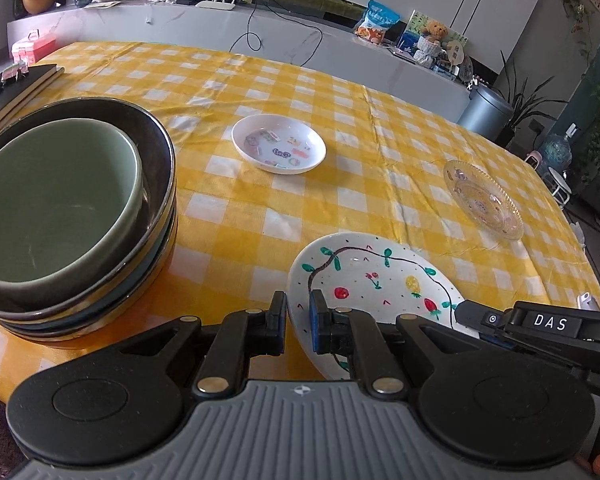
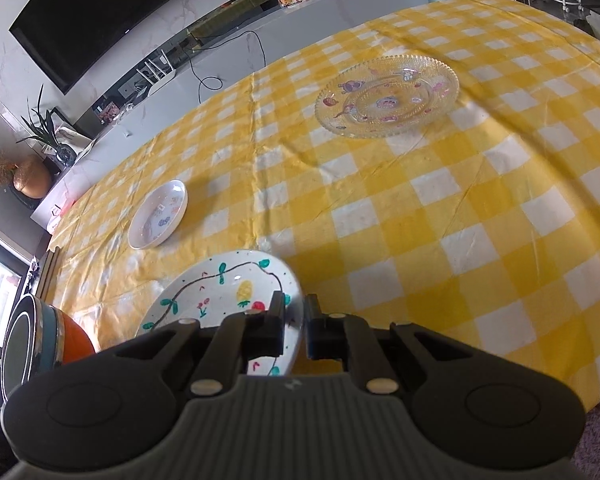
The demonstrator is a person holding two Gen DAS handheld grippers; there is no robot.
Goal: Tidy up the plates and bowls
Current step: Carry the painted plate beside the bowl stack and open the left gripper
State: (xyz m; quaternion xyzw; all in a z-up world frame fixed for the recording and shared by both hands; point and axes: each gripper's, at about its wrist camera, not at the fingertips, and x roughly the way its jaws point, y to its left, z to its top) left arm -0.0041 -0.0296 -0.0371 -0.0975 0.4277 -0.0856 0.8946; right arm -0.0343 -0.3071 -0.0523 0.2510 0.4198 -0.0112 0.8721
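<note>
A white painted plate (image 1: pixel 376 276) with vines and fruit is held above the yellow checked table by both grippers. My left gripper (image 1: pixel 298 320) is shut on its left rim, and my right gripper (image 2: pixel 294 322) is shut on the opposite rim of the same painted plate (image 2: pixel 220 292). The right gripper's body (image 1: pixel 540 324) shows at the plate's right edge. To the left stands a stack of dark bowls (image 1: pixel 100 240) with a green bowl (image 1: pixel 56 200) on top. A small white sticker dish (image 1: pixel 278 143) and a clear glass plate (image 1: pixel 482 200) lie farther out.
The table (image 1: pixel 340 80) wears a yellow checked cloth. Dark books (image 1: pixel 16 88) and a pink box (image 1: pixel 34 48) sit at its far left corner. The sticker dish (image 2: pixel 158 214), glass plate (image 2: pixel 388 96) and bowl stack (image 2: pixel 32 344) also show in the right wrist view.
</note>
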